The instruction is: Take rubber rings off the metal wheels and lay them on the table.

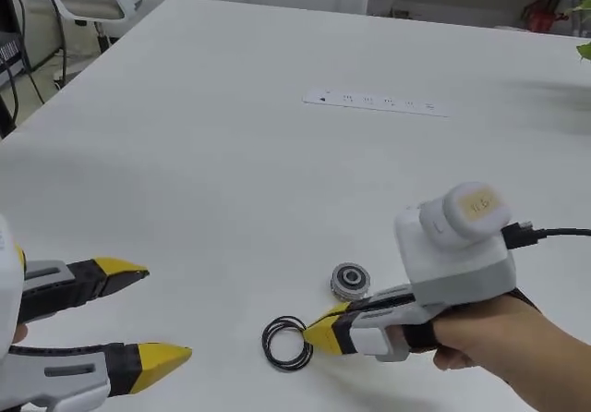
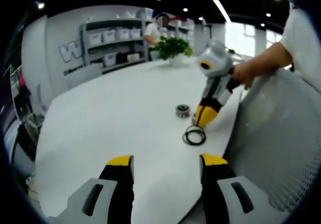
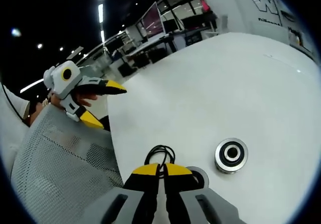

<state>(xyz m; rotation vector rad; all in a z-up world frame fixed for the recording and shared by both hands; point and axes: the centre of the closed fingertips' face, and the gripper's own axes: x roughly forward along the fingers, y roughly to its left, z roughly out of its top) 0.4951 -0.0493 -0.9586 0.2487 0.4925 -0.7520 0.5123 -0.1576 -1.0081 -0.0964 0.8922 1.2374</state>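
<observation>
A small pile of black rubber rings [image 1: 285,343] lies on the white table [image 1: 231,153] near its front edge. My right gripper [image 1: 312,333] is shut, and its yellow tips pinch the edge of a ring [image 3: 160,152]. Just behind it stands a metal wheel [image 1: 350,281], seen end-on in the right gripper view [image 3: 231,154] with a dark band around it. My left gripper [image 1: 143,312] hovers open and holds nothing, well to the left of the rings. Its own view shows the rings [image 2: 194,135], the wheel [image 2: 182,110] and the right gripper [image 2: 204,116] ahead of its jaws [image 2: 166,161].
A white power strip [image 1: 374,103] lies flat further back on the table. A grey mesh chair back [image 3: 60,158] stands close to the table's front edge. A potted plant [image 2: 173,47] sits at the table's far end. The left gripper [image 3: 106,103] appears over the chair.
</observation>
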